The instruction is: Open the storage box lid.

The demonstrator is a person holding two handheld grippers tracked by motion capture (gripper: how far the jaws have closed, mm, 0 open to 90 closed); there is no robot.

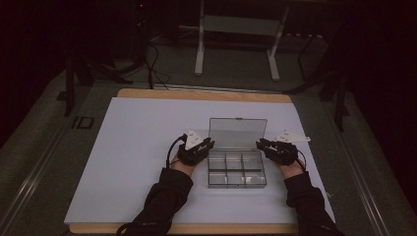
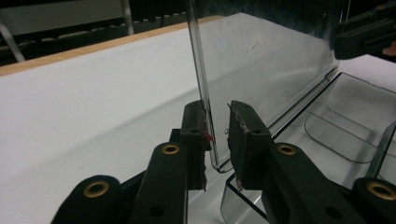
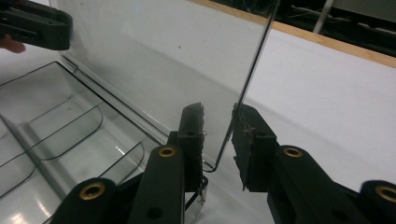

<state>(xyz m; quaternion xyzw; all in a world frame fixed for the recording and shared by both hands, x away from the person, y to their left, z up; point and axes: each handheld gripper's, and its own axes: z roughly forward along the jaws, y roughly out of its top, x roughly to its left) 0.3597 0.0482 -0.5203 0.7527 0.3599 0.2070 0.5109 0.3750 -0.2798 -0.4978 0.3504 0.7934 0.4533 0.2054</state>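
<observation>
The counter (image 1: 147, 93) has a wooden top whose bare strips show along the far and near edges. A large white sheet (image 1: 133, 162) covers nearly all of it from the left edge to the right. On the sheet, right of the middle and nearer the near edge, sits a clear plastic compartment box (image 1: 237, 169) with its lid (image 1: 238, 132) standing open toward the far edge.

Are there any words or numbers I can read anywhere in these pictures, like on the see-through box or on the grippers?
"ID": this seems to be the dark marking on the grey surface just left of the white board, though it is dim and small, so the reading is unsure.
Clear box and its raised lid: no writing on them.
Left gripper and right gripper: no readable label.
</observation>
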